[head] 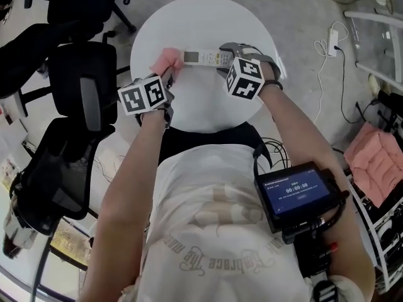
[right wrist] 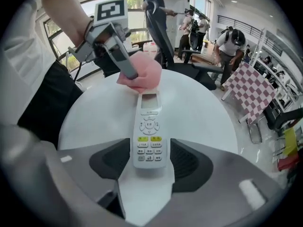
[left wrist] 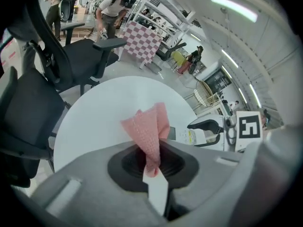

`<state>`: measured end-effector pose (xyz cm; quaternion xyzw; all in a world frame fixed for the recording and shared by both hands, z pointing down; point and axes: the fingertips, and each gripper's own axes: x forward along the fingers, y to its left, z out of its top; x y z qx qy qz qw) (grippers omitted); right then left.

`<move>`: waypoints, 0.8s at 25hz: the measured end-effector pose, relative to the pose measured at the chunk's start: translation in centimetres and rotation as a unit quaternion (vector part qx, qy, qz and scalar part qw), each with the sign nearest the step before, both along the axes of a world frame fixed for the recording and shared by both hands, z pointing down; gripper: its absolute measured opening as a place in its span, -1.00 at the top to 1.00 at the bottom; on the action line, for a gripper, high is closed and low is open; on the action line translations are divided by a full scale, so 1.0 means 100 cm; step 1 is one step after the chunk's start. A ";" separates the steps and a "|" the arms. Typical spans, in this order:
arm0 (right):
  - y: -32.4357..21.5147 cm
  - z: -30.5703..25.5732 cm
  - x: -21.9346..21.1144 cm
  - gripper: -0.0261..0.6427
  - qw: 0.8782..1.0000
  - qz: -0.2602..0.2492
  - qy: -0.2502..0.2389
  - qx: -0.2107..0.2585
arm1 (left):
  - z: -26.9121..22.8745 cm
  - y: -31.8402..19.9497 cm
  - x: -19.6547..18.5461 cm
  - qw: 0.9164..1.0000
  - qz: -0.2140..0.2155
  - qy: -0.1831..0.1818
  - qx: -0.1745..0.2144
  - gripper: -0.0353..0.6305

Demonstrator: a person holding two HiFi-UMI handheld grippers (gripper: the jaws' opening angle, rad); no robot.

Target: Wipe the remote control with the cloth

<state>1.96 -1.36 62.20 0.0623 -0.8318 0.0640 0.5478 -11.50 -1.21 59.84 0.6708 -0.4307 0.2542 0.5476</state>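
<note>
- The round white table (head: 201, 106) fills the upper middle of the head view, with both my tools over its far half.
- Black office chairs (head: 82, 87) crowd its left edge. Only the gripper views show the room beyond them: other people and a pink-and-white chequered board (right wrist: 258, 91).
- A black device with a blue screen (head: 299, 194) hangs at my chest at lower right of the head view. Its timer seems to read 00:00:00, and the smaller line is too small to read.
- My right gripper (right wrist: 150, 162) stands open. The pads flank the button end of the remote with a sliver of table showing on each side.
- My left gripper (left wrist: 154, 169) is clamped on the cloth, at frame centre in its own view.
- The long white remote control (right wrist: 149, 131) lies flat on the table, face up, screen end pointing away from the right gripper. It has two yellow keys among white ones, and their print is unreadable.
- The pink dotted cloth (left wrist: 149, 129) sticks up from the left jaws. In the right gripper view it rests against the remote's screen end, which the left gripper view barely shows.
</note>
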 end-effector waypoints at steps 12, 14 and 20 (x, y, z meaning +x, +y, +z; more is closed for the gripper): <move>-0.005 0.012 -0.006 0.18 0.991 -0.018 0.130 -0.028 | -0.028 0.029 -0.015 0.997 -0.050 0.053 0.031 0.79; -0.007 0.010 -0.007 0.18 0.991 0.001 0.130 -0.042 | -0.029 0.033 -0.019 0.997 -0.054 0.057 0.029 0.79; 0.007 0.010 -0.006 0.20 0.964 0.197 0.045 -0.171 | -0.032 0.041 -0.031 0.993 -0.069 0.086 0.032 0.79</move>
